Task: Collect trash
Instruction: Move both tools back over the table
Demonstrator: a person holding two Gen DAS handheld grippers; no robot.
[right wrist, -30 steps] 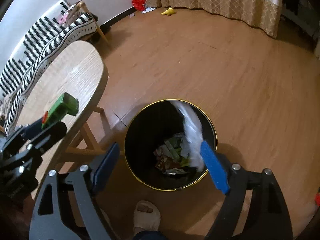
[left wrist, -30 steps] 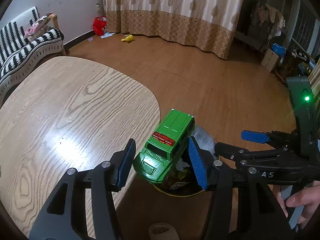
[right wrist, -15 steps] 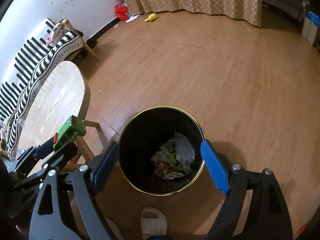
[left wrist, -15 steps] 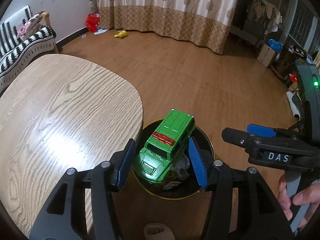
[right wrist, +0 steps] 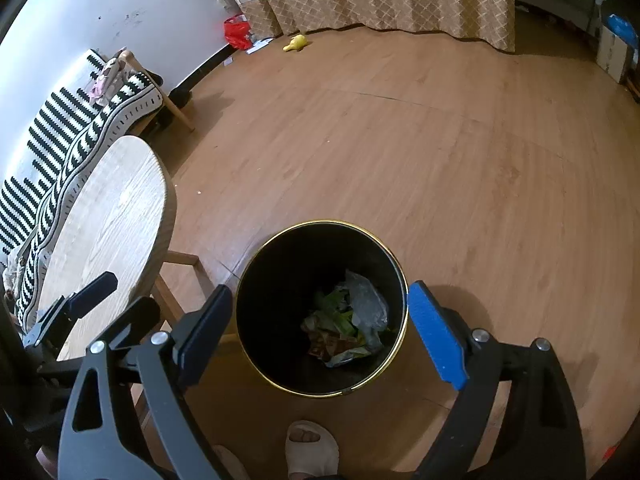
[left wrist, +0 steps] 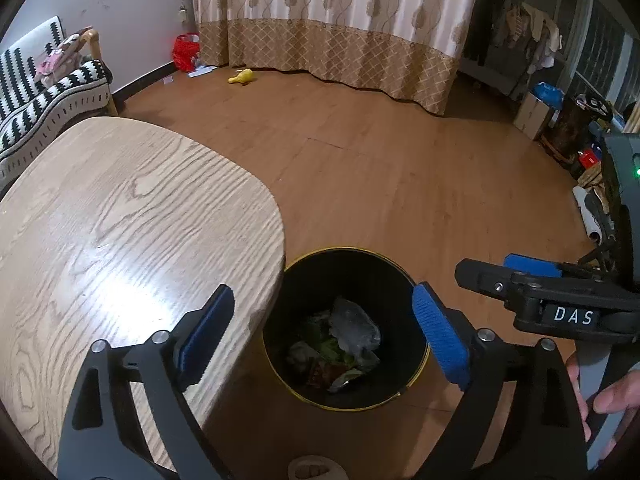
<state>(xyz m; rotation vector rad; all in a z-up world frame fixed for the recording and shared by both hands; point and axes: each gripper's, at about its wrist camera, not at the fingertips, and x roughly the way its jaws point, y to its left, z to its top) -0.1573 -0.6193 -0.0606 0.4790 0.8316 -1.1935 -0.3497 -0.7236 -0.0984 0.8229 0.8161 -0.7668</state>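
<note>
Green toy car gone — left gripper (left wrist: 322, 334) opening, empty, above bin (left wrist: 416, 376).

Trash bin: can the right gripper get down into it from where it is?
Probably yes. The right gripper hangs over the trash bin with its jaws opening and nothing between them. The mouth is uncovered, and the left gripper sits off to the side over the table.
</note>
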